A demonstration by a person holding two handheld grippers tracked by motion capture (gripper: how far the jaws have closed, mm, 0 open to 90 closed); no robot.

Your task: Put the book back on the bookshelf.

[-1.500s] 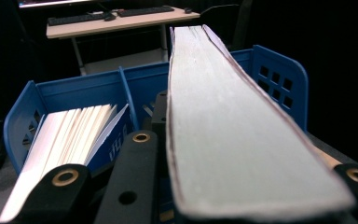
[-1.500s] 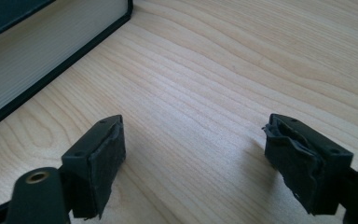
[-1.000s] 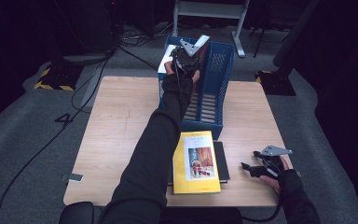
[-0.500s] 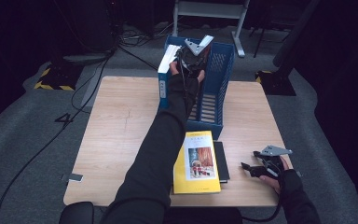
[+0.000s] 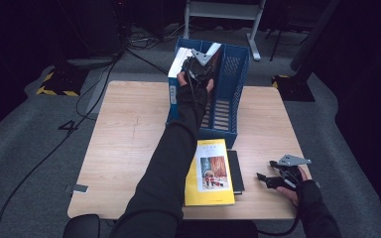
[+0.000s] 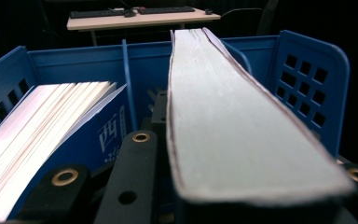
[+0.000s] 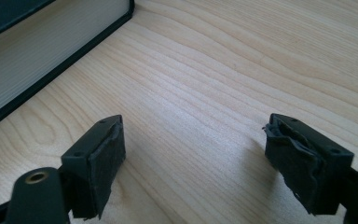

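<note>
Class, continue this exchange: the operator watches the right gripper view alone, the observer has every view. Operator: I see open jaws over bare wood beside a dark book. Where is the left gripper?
Observer: The left gripper is shut on a thick book, page edge up, within the blue file rack.
Operator: Is that rack otherwise empty?
Observer: No, a blue-covered book leans in the next compartment.
Operator: Anything on the dark book?
Observer: A yellow book lies on top of it.

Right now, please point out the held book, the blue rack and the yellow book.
held book (image 6: 242, 121), left gripper view, page edge
blue rack (image 5: 238, 74), high view, right wall
yellow book (image 5: 211, 173), high view, front cover
</note>
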